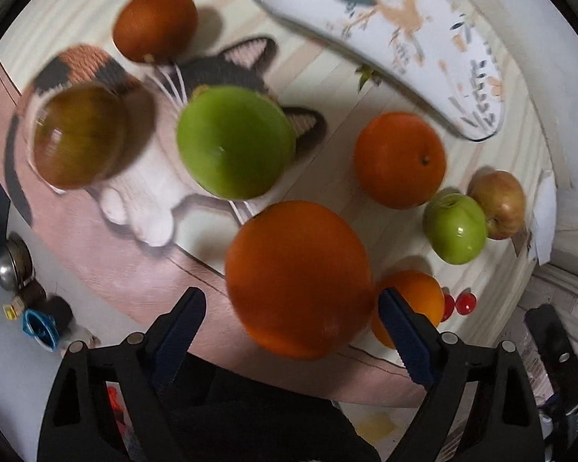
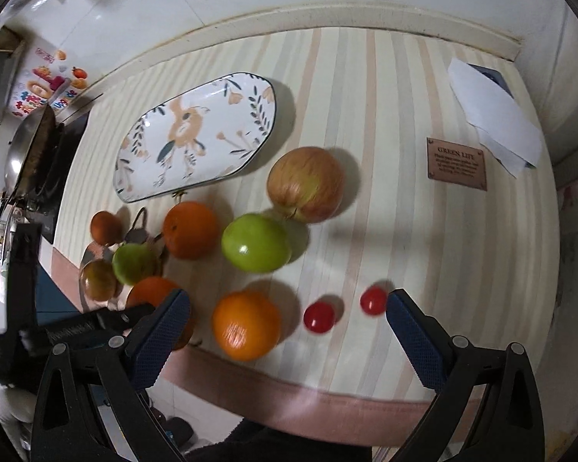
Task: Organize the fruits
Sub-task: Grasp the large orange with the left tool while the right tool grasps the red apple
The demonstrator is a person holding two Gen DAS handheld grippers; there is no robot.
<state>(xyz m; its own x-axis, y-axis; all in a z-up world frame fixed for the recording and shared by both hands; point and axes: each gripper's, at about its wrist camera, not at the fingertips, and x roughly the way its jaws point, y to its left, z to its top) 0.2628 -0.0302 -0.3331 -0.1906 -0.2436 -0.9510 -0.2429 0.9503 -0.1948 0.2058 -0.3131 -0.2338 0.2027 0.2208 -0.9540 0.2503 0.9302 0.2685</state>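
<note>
My left gripper (image 1: 289,302) points down, open, over a large orange (image 1: 296,277). The orange lies between its fingertips, and a gap shows at each pad. On the cat-shaped mat (image 1: 154,200) rest a green apple (image 1: 235,142) and an olive-brown fruit (image 1: 79,134). Farther right sit another orange (image 1: 400,159), a smaller green apple (image 1: 454,229) and a red apple (image 1: 499,204). My right gripper (image 2: 289,302) hangs open above an orange (image 2: 246,325) and two cherry tomatoes (image 2: 319,317). No pad touches them. The floral plate (image 2: 196,134) holds no fruit.
A brown-orange fruit (image 1: 156,23) lies beyond the mat. The table's pink front edge (image 2: 327,396) runs just below my right fingers. A brown label (image 2: 456,163) and white paper (image 2: 497,123) lie at the right. A metal pan (image 2: 27,146) stands off the table's left.
</note>
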